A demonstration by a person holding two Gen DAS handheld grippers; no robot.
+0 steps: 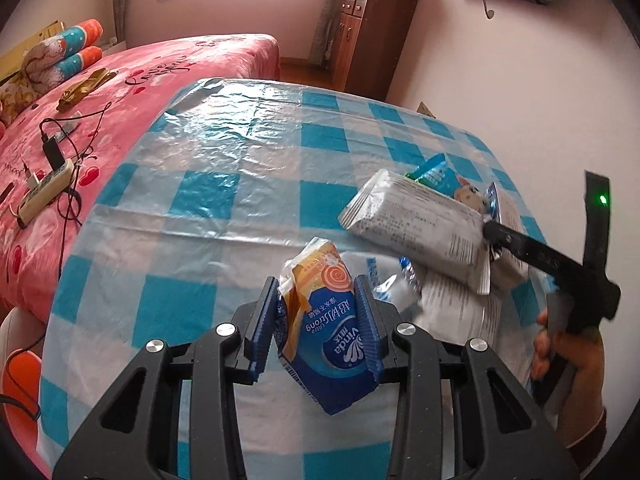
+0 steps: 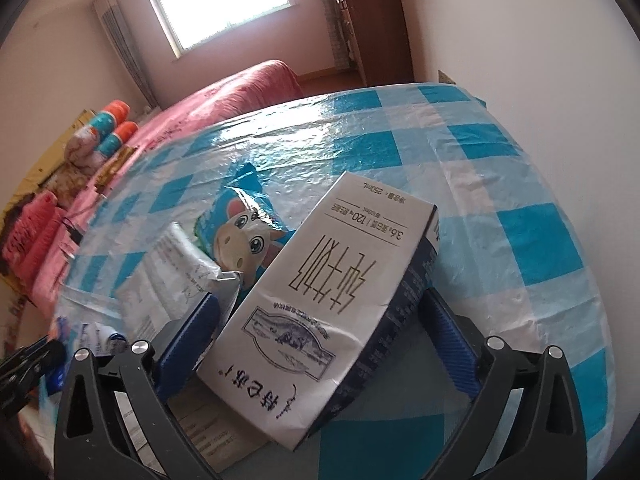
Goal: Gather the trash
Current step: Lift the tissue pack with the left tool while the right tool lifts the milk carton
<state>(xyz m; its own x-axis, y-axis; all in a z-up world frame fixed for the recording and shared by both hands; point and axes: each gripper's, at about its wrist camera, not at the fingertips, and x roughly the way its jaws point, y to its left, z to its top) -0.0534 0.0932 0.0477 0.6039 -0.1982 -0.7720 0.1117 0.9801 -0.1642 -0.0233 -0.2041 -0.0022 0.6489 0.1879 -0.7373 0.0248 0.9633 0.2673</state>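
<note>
Where wrappers lie, a checked tablecloth (image 1: 224,184) meets a pink bed (image 1: 168,64).

Left gripper (image 1: 320,312) clamps blue tissue packet (image 1: 332,332) between pads; milk carton (image 1: 416,224) ahead-right of fingers, held by right gripper (image 1: 490,236).

Table (image 1: 224,184) covered with glossy blue-and-white checked plastic cloth; on it, near the right edge, printed white paper sheets (image 1: 460,312), a crumpled blue-and-silver foil wrapper (image 1: 400,284) and a blue cartoon-cow snack packet (image 2: 240,228). Beside it, bed with pink patterned sheet (image 1: 140,80): white power strip with black cables (image 1: 44,192), rolled orange-and-teal bolsters (image 1: 76,48)
</note>
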